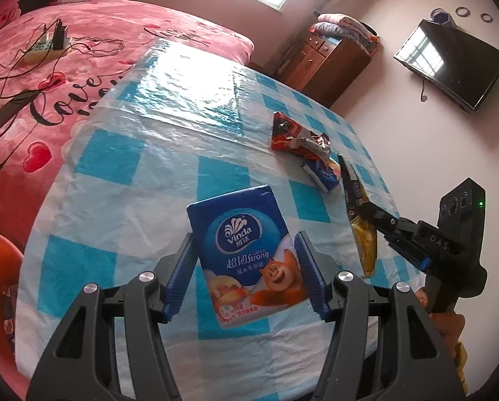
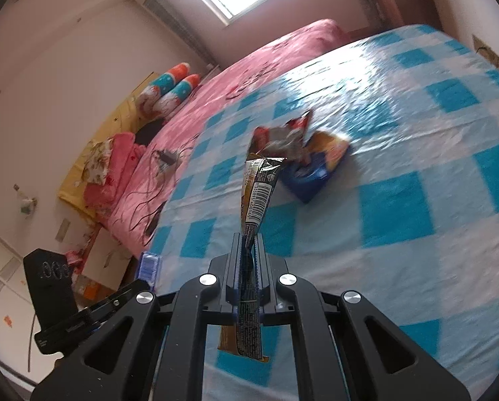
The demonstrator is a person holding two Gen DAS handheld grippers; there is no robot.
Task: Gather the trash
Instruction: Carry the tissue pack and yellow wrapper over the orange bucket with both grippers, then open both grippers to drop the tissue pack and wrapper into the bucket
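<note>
Gripping a blue tissue pack (image 1: 247,254) between its pads, the left gripper (image 1: 246,267) holds it above the checked tablecloth (image 1: 122,207). Beside it, the right gripper (image 2: 248,250) is clamped tight on a brown-and-yellow wrapper (image 2: 254,197), lifted clear of the cloth. Farther off, a red wrapper (image 1: 291,133) and a blue packet (image 1: 321,177) lie touching on the cloth, with the pink bed (image 1: 49,77) beyond.

Wrappers (image 1: 298,137) on checked table (image 1: 122,167)
</note>
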